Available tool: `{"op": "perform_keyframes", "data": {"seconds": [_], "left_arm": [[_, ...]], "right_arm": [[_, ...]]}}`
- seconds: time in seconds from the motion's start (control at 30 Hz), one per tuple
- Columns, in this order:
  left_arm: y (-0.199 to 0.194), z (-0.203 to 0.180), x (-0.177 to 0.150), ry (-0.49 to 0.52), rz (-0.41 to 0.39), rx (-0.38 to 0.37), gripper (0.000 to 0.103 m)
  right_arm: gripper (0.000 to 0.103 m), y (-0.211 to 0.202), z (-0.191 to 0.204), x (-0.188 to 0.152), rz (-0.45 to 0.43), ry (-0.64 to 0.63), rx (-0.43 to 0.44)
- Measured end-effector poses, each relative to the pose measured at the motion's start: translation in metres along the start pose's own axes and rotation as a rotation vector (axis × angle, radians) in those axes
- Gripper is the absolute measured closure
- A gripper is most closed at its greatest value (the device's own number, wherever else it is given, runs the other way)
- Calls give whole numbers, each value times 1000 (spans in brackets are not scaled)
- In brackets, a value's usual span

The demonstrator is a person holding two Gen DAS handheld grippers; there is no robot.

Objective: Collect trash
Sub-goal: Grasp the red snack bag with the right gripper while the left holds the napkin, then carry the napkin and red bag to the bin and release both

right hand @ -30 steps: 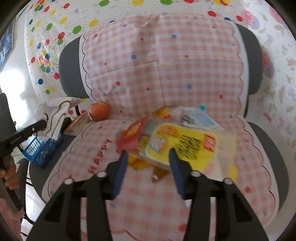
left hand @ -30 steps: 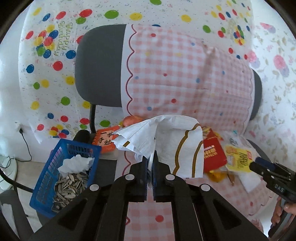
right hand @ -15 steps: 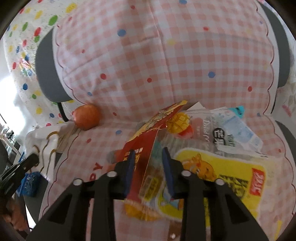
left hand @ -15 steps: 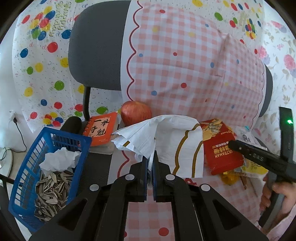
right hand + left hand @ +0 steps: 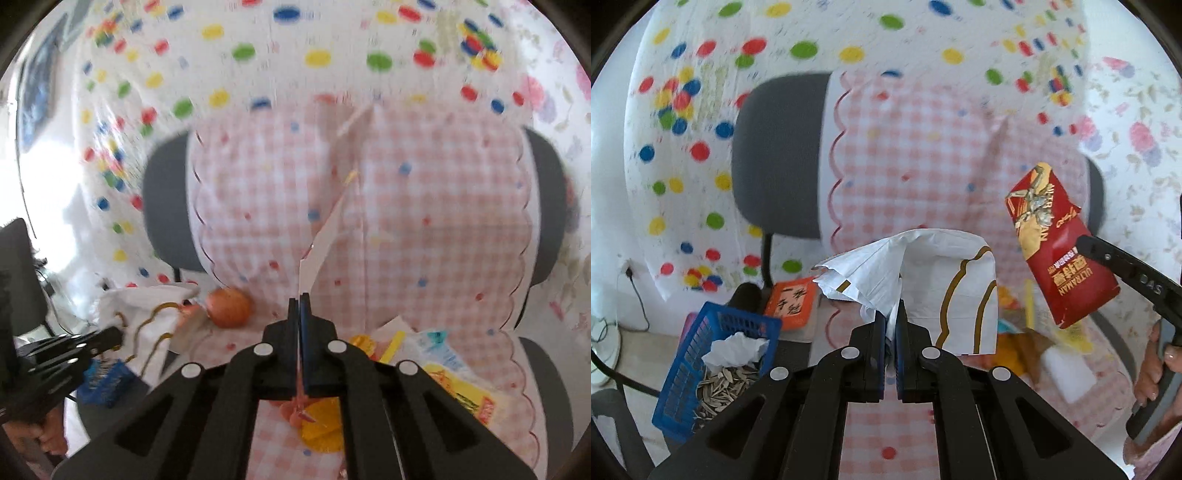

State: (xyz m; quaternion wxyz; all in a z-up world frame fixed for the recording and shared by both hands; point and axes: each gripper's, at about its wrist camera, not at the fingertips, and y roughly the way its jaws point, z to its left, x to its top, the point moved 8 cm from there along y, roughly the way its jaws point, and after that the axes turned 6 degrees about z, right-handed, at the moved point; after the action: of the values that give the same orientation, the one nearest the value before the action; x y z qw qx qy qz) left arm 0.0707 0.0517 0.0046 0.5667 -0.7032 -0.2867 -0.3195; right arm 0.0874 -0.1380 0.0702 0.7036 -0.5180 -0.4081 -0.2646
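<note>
Lifted off the chair seat (image 5: 886, 435) since 0.5 s ago, red snack wrapper (image 5: 1060, 254) now hangs pinched edge-on in right hand-held gripper (image 5: 299, 299), prob. bound for the bag. Left hand-held gripper (image 5: 891, 314) clamps white paper bag (image 5: 938, 291) near its mouth, w/ blue basket (image 5: 701, 373) just beside; motion blur hides finer detail.

Basket (image 5: 713, 365) left of chair (image 5: 775, 155); wrappers (image 5: 443, 369) on seat, apple (image 5: 229, 307) behind.

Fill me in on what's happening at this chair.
A person is clearing trash off a chair draped in a pink checked cover, with a gripper in each hand. The left gripper is shut on a white paper bag. The right gripper is shut on a red snack packet, held up above the seat. More wrappers and an apple lie on the seat; a blue basket of seed shells sits alongside.
</note>
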Motion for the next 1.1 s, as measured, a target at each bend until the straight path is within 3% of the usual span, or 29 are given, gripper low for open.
{"op": "perform_keyframes", "data": {"seconds": [0.17, 0.4, 0.67, 0.97, 1.1], "left_arm": [[-17, -42, -13, 49, 4, -77, 98], [-26, -113, -54, 143, 50, -175, 98], [-37, -194, -104, 268, 95, -325, 98], [-50, -281, -173, 424, 167, -511, 98], [-50, -304, -200, 475, 221, -555, 98]], "right_arm": [[102, -54, -19, -19, -14, 3, -38], [102, -113, -52, -78, -4, 25, -169], [101, -180, -93, -146, -15, 134, -297], [101, -251, -129, -244, 55, 280, -482], [101, -274, -138, -286, 91, 351, -545]]}}
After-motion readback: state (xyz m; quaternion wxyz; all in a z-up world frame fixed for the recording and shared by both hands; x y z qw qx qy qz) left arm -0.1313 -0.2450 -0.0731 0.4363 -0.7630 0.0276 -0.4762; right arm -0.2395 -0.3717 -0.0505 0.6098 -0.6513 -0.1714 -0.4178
